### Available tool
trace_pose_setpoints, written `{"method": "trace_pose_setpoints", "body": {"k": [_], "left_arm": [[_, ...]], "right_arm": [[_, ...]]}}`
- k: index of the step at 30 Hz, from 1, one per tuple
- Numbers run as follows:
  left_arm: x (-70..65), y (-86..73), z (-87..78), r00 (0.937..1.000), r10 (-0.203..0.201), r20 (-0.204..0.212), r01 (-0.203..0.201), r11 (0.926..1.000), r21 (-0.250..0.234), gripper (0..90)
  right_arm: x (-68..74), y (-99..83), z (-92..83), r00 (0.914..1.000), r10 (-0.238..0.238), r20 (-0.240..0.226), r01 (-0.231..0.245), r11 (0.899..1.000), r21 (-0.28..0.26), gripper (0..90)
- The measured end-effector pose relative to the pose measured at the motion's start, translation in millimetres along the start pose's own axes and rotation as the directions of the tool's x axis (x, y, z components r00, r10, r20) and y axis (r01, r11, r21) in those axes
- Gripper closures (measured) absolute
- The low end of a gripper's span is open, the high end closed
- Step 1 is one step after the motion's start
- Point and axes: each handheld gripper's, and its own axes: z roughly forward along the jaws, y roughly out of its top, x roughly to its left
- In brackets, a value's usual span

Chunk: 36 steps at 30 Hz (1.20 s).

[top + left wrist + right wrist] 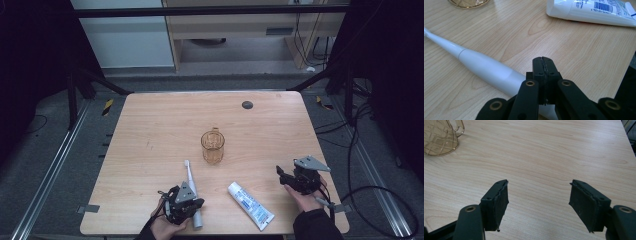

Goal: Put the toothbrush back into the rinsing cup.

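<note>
Taking the amber, facet-patterned glass mug (213,147) near the middle of the pale wooden table (150,130) as landmark, the left gripper (176,191), black and angular with a grey three-cornered plate on top, sits nearer the person and a little left of the mug. Its jaws are pressed flat together with nothing between them, as the left gripper view shows (543,65). Just beside it lies the white electric toothbrush (192,191), a smooth glossy plastic rod that narrows from a thick handle to a slim neck; its brush head points toward the mug, and the handle passes under the clenched jaws in the left gripper view (481,66); whether they touch it I cannot tell.

Right of the toothbrush, nearer the person than the mug, lies a flattened white toothpaste tube (250,205) with blue print, slanted, its cap end toward the mug.

Farther right, well apart from the mug, the right gripper (281,173) is held over bare wood, its matte, rough-edged black pads (499,202) spread wide and released, gripping nothing.
</note>
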Motion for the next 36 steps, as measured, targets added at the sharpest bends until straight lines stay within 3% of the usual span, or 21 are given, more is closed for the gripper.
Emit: {"method": "trace_pose_setpoints", "body": {"k": [36], "left_arm": [[6.8, -12.2, -10.3, 0.9994, -0.034, -0.001, 0.034, 0.9993, 0.018, 89.6]], "right_arm": [[0.0, -0.3, 0.3, 1.0000, -0.003, 0.000, 0.003, 1.000, 0.000, 31.0]]}}
